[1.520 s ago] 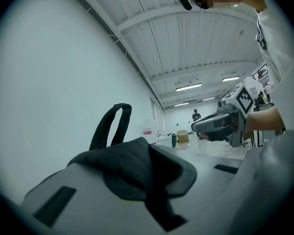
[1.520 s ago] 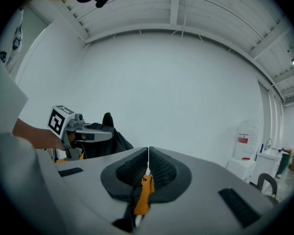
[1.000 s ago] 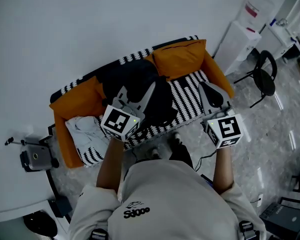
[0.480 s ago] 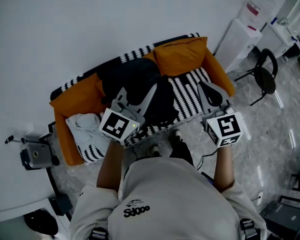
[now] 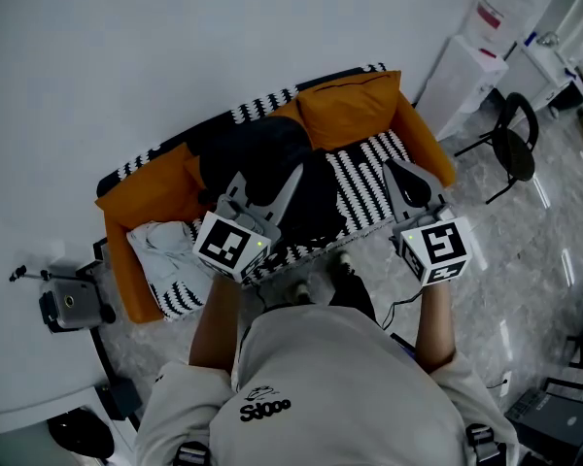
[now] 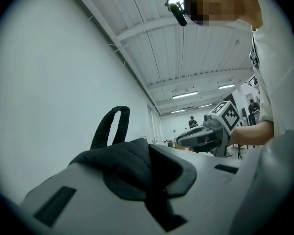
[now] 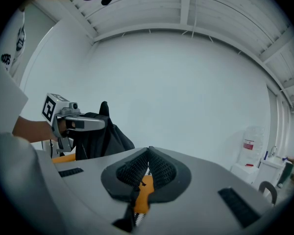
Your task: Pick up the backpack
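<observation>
The orange sofa (image 5: 355,115) with a black-and-white striped cover lies ahead of and below both grippers. The black backpack (image 5: 262,153) hangs from the left gripper (image 5: 270,178), whose jaws are clamped on its top fabric just under the carry loop (image 6: 112,126). A crumpled white garment (image 5: 165,246) lies on the seat left of that gripper. The right gripper (image 5: 403,178) is well apart to the backpack's right, its jaws closed on nothing.

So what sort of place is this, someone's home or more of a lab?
Likely a lab or workshop hall with a staged lounge corner: an orange sofa against a bare wall, a water dispenser and office chair beside it, a high ribbed ceiling with strip lights.
</observation>
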